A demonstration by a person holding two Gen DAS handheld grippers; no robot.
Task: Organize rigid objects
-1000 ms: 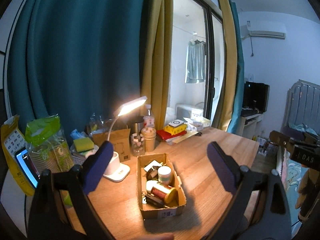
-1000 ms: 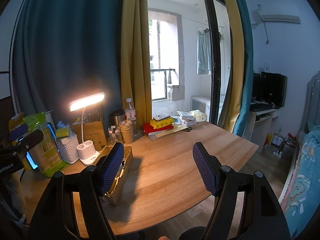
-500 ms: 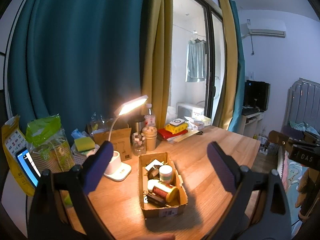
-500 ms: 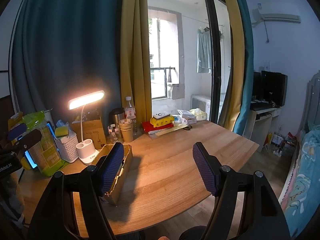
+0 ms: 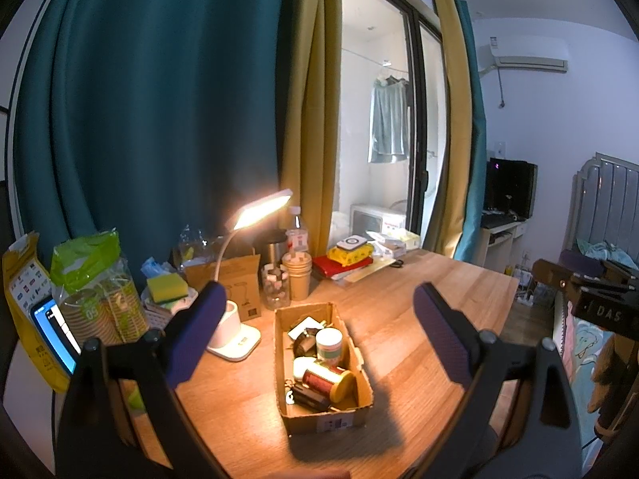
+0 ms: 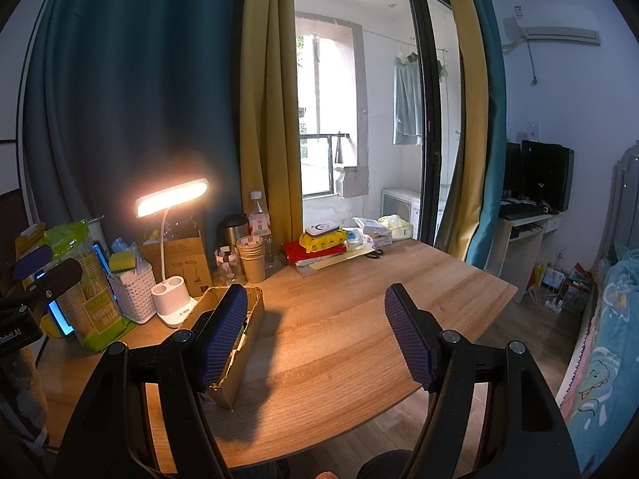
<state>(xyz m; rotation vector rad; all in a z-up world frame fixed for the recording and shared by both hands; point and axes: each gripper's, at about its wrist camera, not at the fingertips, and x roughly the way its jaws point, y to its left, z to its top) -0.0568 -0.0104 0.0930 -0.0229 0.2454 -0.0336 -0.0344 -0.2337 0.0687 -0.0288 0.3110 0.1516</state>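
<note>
A cardboard box (image 5: 361,415) sits on the wooden table (image 5: 419,319). It holds a red can with a yellow lid (image 5: 327,379), a white jar (image 5: 328,342), a black item (image 5: 309,397) and other small things. My left gripper (image 5: 315,335) is open and empty, held above and in front of the box. My right gripper (image 6: 315,335) is open and empty above the table; the box (image 6: 239,359) lies behind its left finger, contents hidden.
A lit white desk lamp (image 5: 235,339) stands left of the box. Paper cups (image 5: 297,275), a glass jar (image 5: 275,291), a basket with a sponge (image 6: 131,295), bagged cups (image 5: 96,299) and a phone (image 5: 54,333) line the back left. Books and packets (image 6: 319,247) lie at the back.
Both views have shifted very slightly; the grippers stay open and nothing on the table has moved.
</note>
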